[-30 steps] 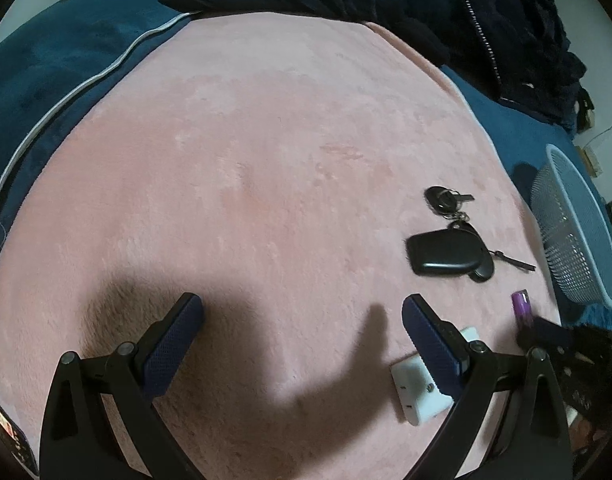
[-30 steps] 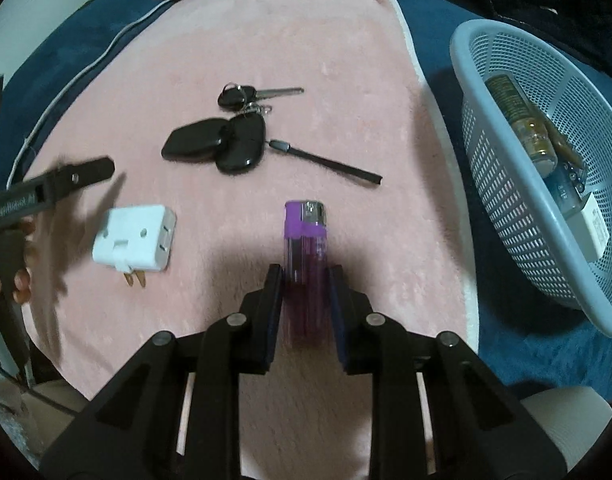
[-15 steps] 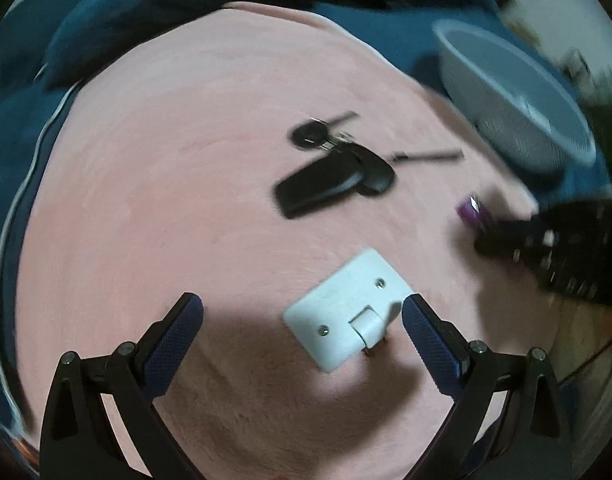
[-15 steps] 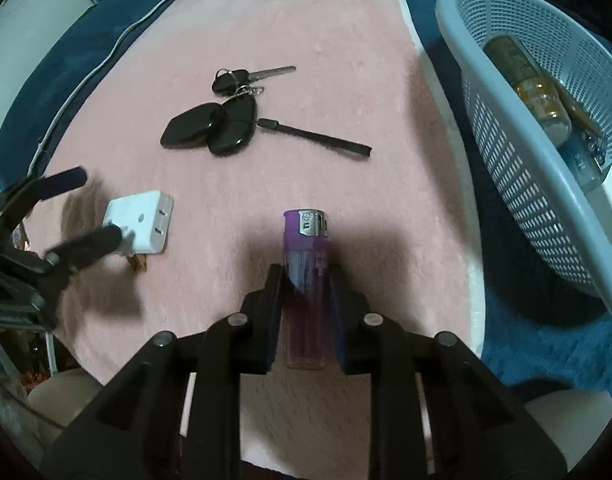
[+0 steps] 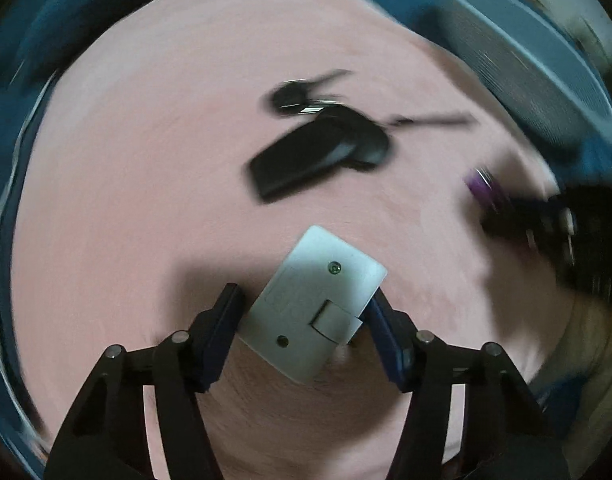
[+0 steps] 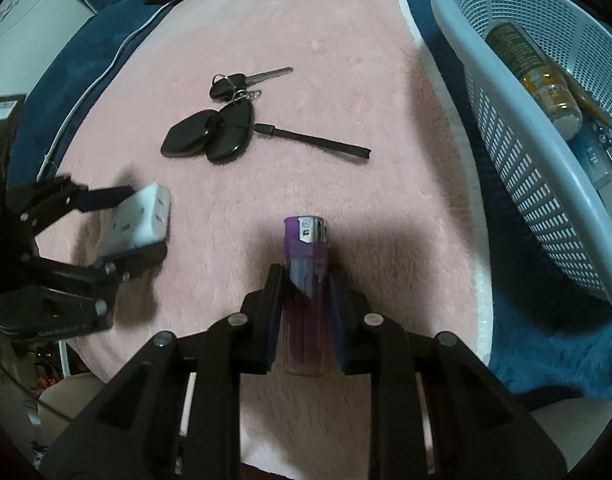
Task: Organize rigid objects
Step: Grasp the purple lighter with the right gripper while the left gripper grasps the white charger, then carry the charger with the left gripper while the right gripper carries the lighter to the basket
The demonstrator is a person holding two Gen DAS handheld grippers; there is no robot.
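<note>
The right gripper is clamped on a purple lighter, both jaws pressed against its sides, its metal top pointing away over the pink blanket. On the near left part of that blanket, the left gripper has its jaws closed in around a white plug adapter; in the left wrist view the right jaw touches the adapter's edge and the left jaw sits against or just beside its other side, though motion blur leaves the grip uncertain. Farther out, near the middle of the blanket, lies a bunch of keys with two black fobs, a silver key and a black strap stretched toward the right. Beyond the blanket's right edge, on dark blue bedding, stands a pale blue basket holding a bottle with amber liquid and a few other small items.
</note>
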